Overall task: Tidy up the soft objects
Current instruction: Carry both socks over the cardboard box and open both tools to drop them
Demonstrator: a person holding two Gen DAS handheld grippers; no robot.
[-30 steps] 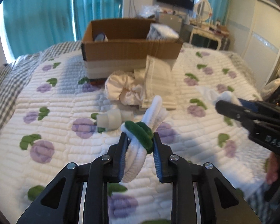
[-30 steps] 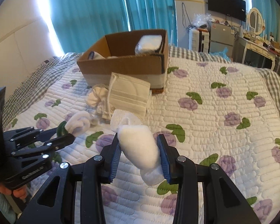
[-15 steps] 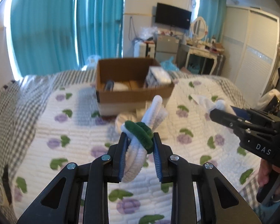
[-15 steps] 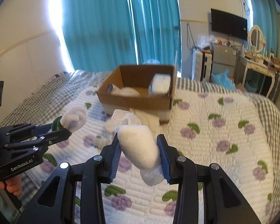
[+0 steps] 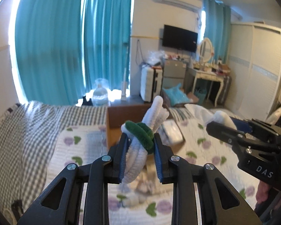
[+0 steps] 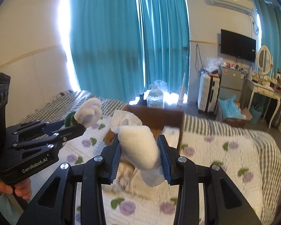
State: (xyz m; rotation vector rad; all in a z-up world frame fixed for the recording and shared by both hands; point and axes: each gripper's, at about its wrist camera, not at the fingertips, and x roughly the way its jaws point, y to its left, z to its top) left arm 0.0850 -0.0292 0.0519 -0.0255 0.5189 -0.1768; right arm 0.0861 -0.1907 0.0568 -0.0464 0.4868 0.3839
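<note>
My left gripper (image 5: 138, 150) is shut on a white fuzzy bundle tied with a green band (image 5: 140, 140), held high above the bed. It also shows in the right wrist view (image 6: 88, 112). My right gripper (image 6: 139, 151) is shut on a rolled white sock (image 6: 140, 150), also held high; it shows at the right of the left wrist view (image 5: 223, 119). The brown cardboard box (image 5: 119, 116) stands on the bed beyond both grippers, with a white packet (image 5: 171, 132) in it. The box shows in the right wrist view (image 6: 159, 116), partly hidden by the sock.
The quilted bed cover with purple flowers (image 6: 215, 153) lies below. Blurred white soft items (image 5: 140, 185) lie on the bed below the left gripper. Teal curtains (image 6: 121, 46), a water bottle (image 6: 155, 95), a suitcase (image 6: 206, 91) and a dressing table (image 6: 264, 88) stand beyond the bed.
Both grippers have risen well above the bed with their loads and moved toward the box. The views now look more level across the room.
</note>
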